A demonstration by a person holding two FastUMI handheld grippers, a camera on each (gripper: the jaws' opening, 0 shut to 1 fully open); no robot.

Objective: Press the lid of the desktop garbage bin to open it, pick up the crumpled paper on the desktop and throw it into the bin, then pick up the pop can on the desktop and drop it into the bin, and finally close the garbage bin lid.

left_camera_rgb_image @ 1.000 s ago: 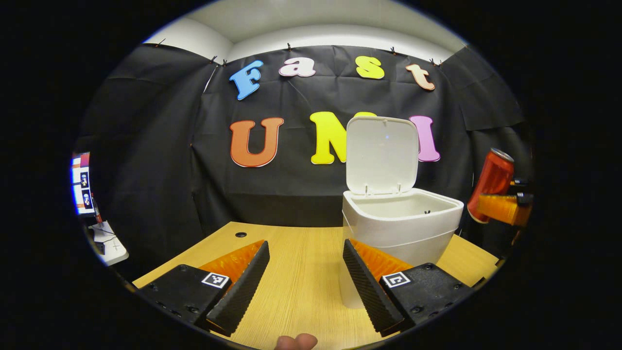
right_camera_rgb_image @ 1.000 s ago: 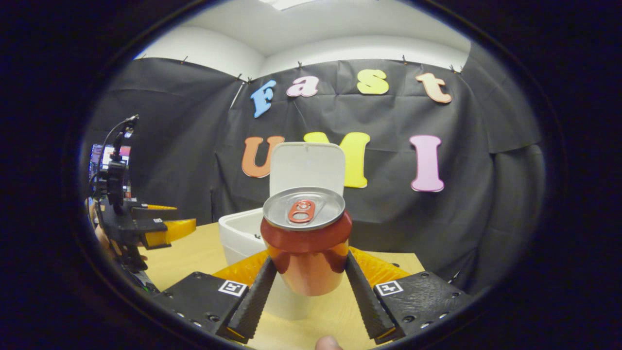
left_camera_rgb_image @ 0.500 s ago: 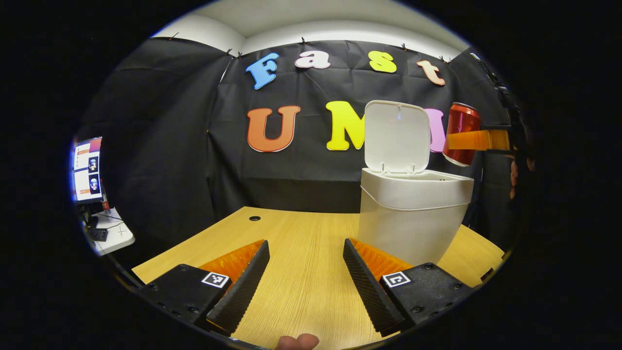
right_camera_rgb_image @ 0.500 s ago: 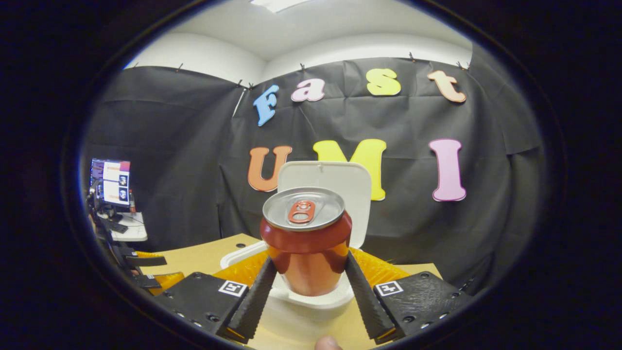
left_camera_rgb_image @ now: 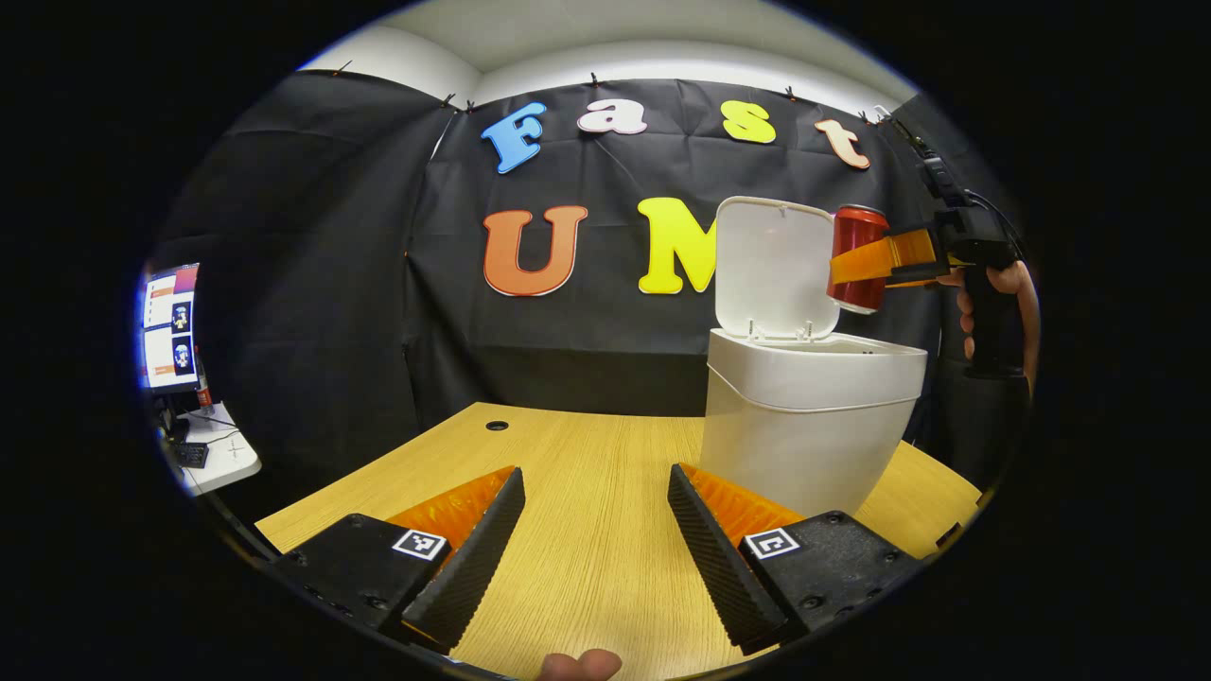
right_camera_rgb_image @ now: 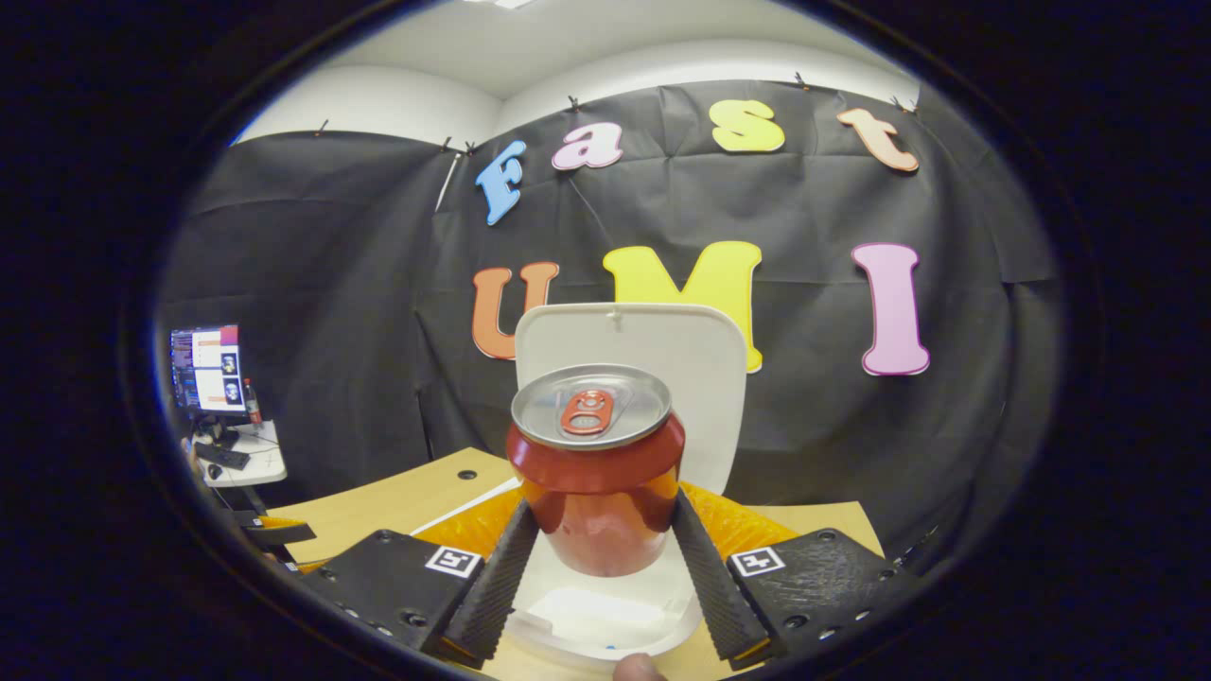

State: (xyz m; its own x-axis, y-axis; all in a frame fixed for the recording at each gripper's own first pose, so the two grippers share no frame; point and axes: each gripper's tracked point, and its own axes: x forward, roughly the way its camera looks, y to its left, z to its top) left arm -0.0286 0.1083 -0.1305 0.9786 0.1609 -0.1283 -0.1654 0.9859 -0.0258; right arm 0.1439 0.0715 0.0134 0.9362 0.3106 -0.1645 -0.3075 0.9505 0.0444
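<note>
The white desktop bin (left_camera_rgb_image: 812,416) stands on the wooden table with its lid (left_camera_rgb_image: 774,267) flipped upright. My right gripper (right_camera_rgb_image: 598,553) is shut on the red pop can (right_camera_rgb_image: 596,473), held upright right above the bin's open mouth (right_camera_rgb_image: 605,605), with the lid (right_camera_rgb_image: 662,355) behind it. In the left gripper view the can (left_camera_rgb_image: 856,257) hangs over the bin's right rim, held by the right gripper (left_camera_rgb_image: 889,257) in a hand (left_camera_rgb_image: 1003,293). My left gripper (left_camera_rgb_image: 591,539) is open over the bare tabletop, left of the bin, with nothing between its fingers. The bin's inside is hidden from the left gripper view.
The wooden table (left_camera_rgb_image: 587,463) has a cable hole (left_camera_rgb_image: 496,426) at its far left. A side desk with a lit monitor (left_camera_rgb_image: 168,326) stands off to the left. Black cloth closes the back. The left gripper's tips (right_camera_rgb_image: 284,530) sit low left.
The right gripper has carried the can forward and left until it hangs over the bin's opening. The left gripper has stayed almost still, open over the table.
</note>
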